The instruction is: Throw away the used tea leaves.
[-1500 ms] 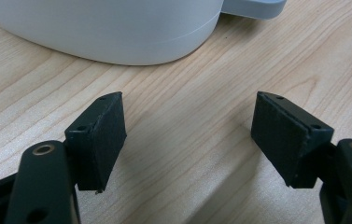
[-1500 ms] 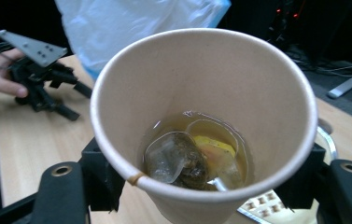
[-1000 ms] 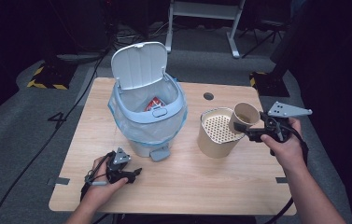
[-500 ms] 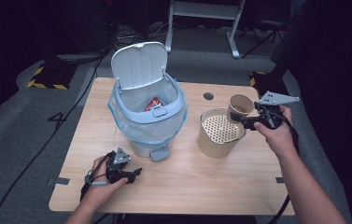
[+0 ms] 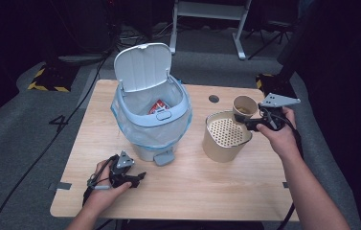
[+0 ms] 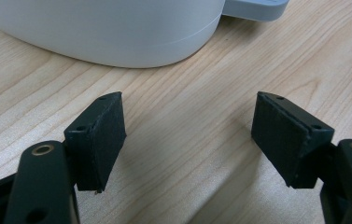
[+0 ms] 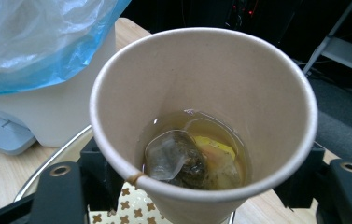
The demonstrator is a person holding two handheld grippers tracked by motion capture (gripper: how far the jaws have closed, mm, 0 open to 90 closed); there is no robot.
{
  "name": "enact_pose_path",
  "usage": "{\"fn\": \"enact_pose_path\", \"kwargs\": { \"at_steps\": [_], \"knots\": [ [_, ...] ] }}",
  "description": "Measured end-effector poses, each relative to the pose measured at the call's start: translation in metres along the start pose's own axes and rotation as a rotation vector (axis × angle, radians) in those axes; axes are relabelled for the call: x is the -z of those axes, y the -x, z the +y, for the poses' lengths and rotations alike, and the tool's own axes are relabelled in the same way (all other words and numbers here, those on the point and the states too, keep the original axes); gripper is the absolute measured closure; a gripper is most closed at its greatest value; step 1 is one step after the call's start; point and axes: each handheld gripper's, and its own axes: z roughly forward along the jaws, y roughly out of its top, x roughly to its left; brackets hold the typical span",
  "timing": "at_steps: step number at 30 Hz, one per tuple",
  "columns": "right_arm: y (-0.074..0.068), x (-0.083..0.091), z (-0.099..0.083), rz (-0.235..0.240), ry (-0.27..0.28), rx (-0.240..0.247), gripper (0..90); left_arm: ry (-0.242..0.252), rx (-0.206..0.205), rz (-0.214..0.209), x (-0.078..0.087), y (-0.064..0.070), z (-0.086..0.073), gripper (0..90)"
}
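Gripping a paper cup (image 5: 244,106), the right gripper (image 5: 250,123) hovers over the strainer pot (image 5: 226,136).

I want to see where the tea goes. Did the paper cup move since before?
Yes. The paper cup, held in the right gripper, was tipped sideways over the strainer pot; now it is upright at the pot's far rim.
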Motion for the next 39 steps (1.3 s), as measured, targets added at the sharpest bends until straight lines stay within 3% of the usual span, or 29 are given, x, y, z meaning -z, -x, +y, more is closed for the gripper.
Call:
{"fn": "enact_pose_path", "kwargs": {
  "at_steps": [5,6,7,8,9,10,11,15,16,17,18,19,22,23,24,27,28,29,30,31,32,33,34,35,36,37,39],
  "knots": [
    [-0.003,0.000,0.002,-0.045,-0.010,0.099,31.1,0.001,0.000,0.001,0.000,0.000,0.000,26.3],
    [-0.006,0.000,0.003,-0.074,-0.045,0.192,31.1,0.001,-0.001,0.002,0.000,0.000,0.000,26.4],
    [-0.009,-0.001,0.004,-0.087,-0.063,0.234,31.1,0.001,-0.001,0.002,0.000,0.000,0.000,26.3],
    [-0.009,-0.001,0.004,-0.087,-0.063,0.234,31.1,0.002,0.001,0.000,0.000,0.000,0.000,26.3],
    [-0.011,-0.001,0.005,-0.102,-0.077,0.277,31.2,0.001,0.000,0.001,0.000,0.000,0.000,26.3],
    [-0.014,-0.002,0.005,-0.119,-0.090,0.326,31.2,0.001,-0.001,0.004,0.000,0.000,0.000,26.3],
    [-0.019,-0.003,0.007,-0.166,-0.124,0.430,31.4,0.003,0.001,0.007,0.000,0.001,0.000,26.3],
    [-0.028,-0.004,0.011,-0.266,-0.201,0.650,31.8,-0.001,0.003,0.005,0.001,0.001,-0.001,26.4],
    [-0.028,-0.004,0.011,-0.266,-0.201,0.650,31.8,-0.001,0.003,0.005,0.001,0.001,-0.001,26.3],
    [-0.032,-0.006,0.012,-0.303,-0.233,0.728,31.8,-0.001,0.002,0.005,0.001,0.001,-0.001,26.3],
    [-0.032,-0.006,0.012,-0.303,-0.233,0.728,31.8,-0.001,0.002,0.005,0.001,0.001,-0.001,26.4],
    [-0.035,-0.008,0.012,-0.345,-0.278,0.839,31.8,0.000,0.004,0.004,0.001,0.001,-0.001,26.3],
    [-0.042,-0.012,0.009,-0.419,-0.354,1.009,31.9,-0.001,0.004,0.004,0.001,0.001,-0.001,26.3],
    [-0.042,-0.012,0.009,-0.419,-0.354,1.009,31.9,-0.001,0.004,0.004,0.001,0.001,-0.001,26.3],
    [-0.047,-0.016,0.006,-0.469,-0.397,1.117,31.9,-0.001,0.004,0.004,0.001,0.001,-0.001,26.3],
    [-0.054,-0.020,0.002,-0.545,-0.446,1.291,31.9,-0.001,0.004,0.004,0.001,0.001,-0.001,26.3],
    [-0.054,-0.020,0.002,-0.545,-0.446,1.291,31.9,-0.001,0.004,0.004,0.001,0.001,-0.001,26.3],
    [-0.055,-0.022,0.001,-0.567,-0.458,1.344,31.9,-0.001,0.004,0.003,0.001,0.001,-0.001,26.3],
    [-0.058,-0.024,0.000,-0.613,-0.480,1.448,31.9,-0.001,0.004,0.003,0.001,0.001,-0.001,26.3],
    [-0.059,-0.025,0.000,-0.637,-0.493,1.497,31.9,0.000,0.004,0.003,0.001,0.001,-0.001,26.3],
    [-0.059,-0.025,0.000,-0.637,-0.493,1.497,31.9,0.000,0.004,0.003,0.001,0.001,-0.001,26.3],
    [-0.060,-0.026,-0.001,-0.662,-0.505,1.540,31.9,-0.001,0.004,0.003,0.001,0.001,-0.001,26.3],
    [-0.061,-0.026,-0.001,-0.685,-0.514,1.592,31.9,-0.001,0.004,0.003,0.001,0.001,-0.001,26.2],
    [-0.063,-0.026,-0.001,-0.738,-0.525,1.678,31.8,-0.001,0.004,0.003,0.001,0.001,-0.001,26.2],
    [-0.063,-0.026,-0.001,-0.738,-0.525,1.678,31.8,-0.001,0.004,0.003,0.001,0.001,-0.001,26.2],
    [-0.065,-0.025,0.000,-0.766,-0.524,1.745,31.7,-0.001,0.003,0.003,0.001,0.001,-0.001,26.2],
    [-0.067,-0.025,-0.001,-0.786,-0.525,1.797,31.6,0.000,0.003,0.004,0.001,0.001,-0.001,26.2]
  ]
}}
